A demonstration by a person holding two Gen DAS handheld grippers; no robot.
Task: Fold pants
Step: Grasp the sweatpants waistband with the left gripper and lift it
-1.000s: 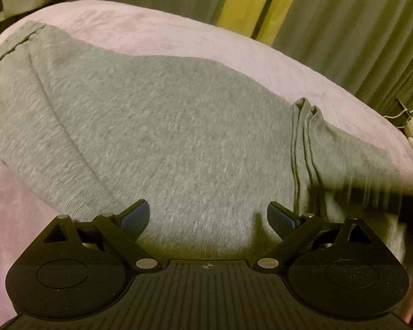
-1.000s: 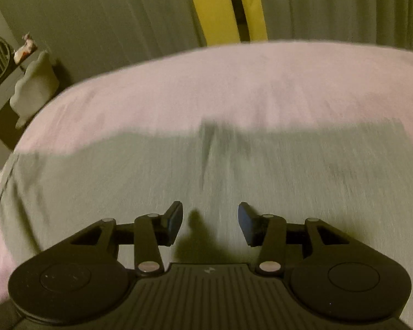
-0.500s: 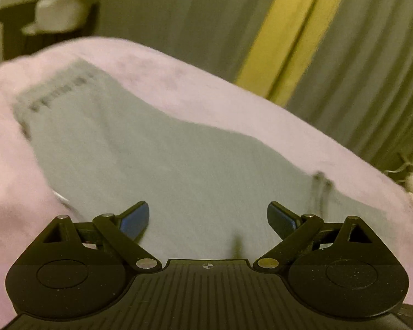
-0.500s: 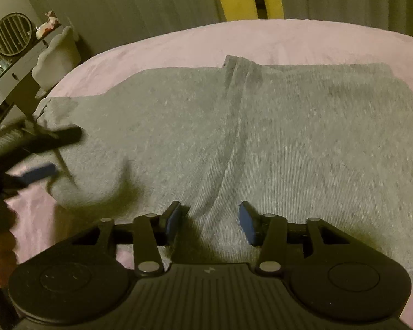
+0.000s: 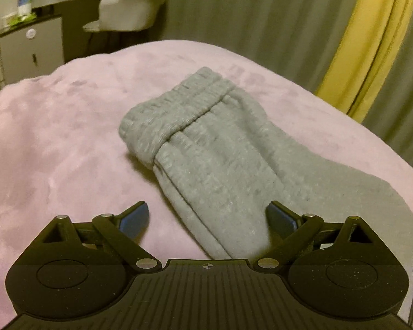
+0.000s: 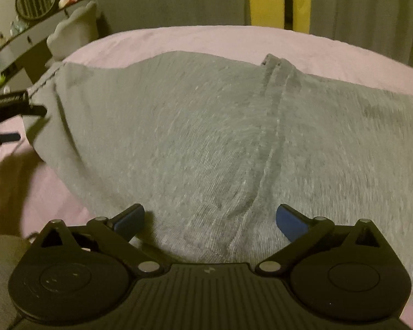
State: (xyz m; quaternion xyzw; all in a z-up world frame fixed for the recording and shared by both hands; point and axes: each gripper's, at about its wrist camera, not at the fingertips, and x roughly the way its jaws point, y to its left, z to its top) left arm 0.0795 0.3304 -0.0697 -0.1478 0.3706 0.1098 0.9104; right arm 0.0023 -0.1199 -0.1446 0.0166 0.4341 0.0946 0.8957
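Grey sweatpants (image 5: 220,165) lie on a pink blanket (image 5: 55,151). In the left wrist view their ribbed end (image 5: 176,110) points away from me. My left gripper (image 5: 208,220) is open and empty, its jaws on either side of the near edge of the fabric. In the right wrist view the pants (image 6: 179,143) spread wide, with a raised seam (image 6: 272,126) down the middle. My right gripper (image 6: 209,220) is open and empty over the near edge, by the seam. The left gripper (image 6: 11,118) shows at the far left of that view.
Grey and yellow curtains (image 5: 358,41) hang behind the bed. A white chair (image 5: 129,8) and a dark cabinet (image 5: 30,46) stand at the back left. A shelf with a round fan (image 6: 35,0) shows in the right wrist view.
My left gripper has swung left to the ribbed end of the pants. My right gripper has opened wider and drawn back over the near edge.
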